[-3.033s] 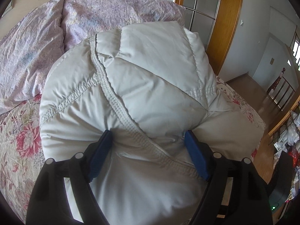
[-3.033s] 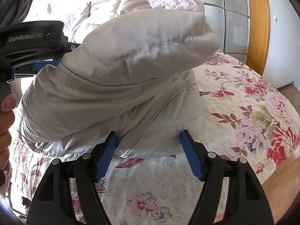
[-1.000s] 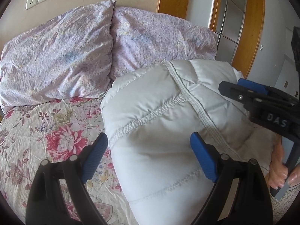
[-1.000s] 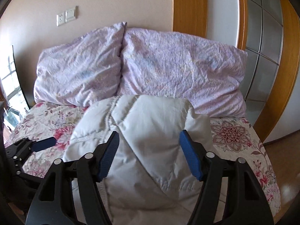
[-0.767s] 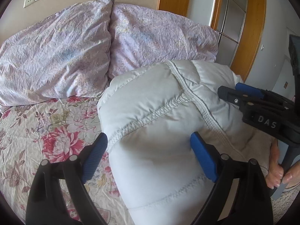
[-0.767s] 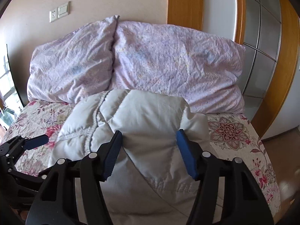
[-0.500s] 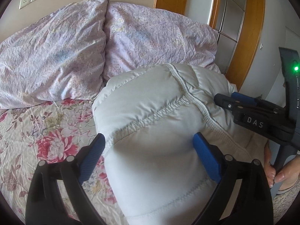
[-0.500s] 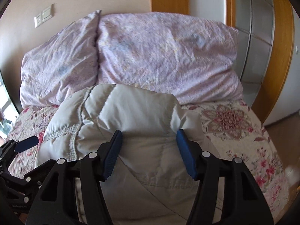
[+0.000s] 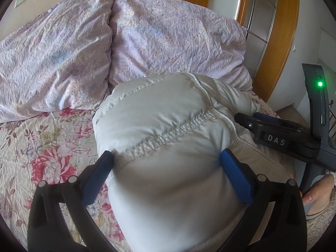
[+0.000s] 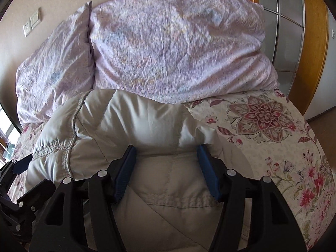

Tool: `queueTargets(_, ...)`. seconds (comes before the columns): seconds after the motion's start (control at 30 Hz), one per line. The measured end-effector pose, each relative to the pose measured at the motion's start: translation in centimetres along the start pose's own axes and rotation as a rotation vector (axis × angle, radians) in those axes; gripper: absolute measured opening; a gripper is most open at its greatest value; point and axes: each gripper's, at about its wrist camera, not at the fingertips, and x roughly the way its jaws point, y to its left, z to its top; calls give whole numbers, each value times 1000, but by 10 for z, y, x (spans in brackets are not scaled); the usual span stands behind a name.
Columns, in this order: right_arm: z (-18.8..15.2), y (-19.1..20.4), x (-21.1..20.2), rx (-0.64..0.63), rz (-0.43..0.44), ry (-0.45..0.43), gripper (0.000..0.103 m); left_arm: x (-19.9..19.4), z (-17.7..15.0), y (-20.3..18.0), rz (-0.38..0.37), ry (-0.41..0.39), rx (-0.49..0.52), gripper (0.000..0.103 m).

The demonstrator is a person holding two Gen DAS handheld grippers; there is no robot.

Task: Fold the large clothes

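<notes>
Lying bundled on the flowered bed [image 10: 262, 130] just before the pillows [image 9: 84, 48], the padded jacket [image 9: 168, 142] bulges between both spread tools: left tool [image 9: 166, 157] and right tool [image 10: 166, 149] straddle it, apparently pressing the puffy fold flat, not pinching.

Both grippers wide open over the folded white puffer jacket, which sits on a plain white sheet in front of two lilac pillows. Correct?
One thing is off: the sheet. The left wrist view shows the puffer jacket resting on a floral bedspread with pink and red flowers, not plain white. The rest holds: left gripper and right gripper are open, with the lilac pillows behind.
</notes>
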Motion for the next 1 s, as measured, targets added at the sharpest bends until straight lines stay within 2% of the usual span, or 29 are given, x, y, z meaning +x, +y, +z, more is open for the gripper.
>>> queueTargets(0.33, -5, 0, 19, -8, -12, 24, 63, 14, -2, 2, 7, 18, 8, 101)
queueTargets(1.0, -15, 0, 41, -7, -27, 5, 64, 32, -9, 3, 14, -12, 27, 101)
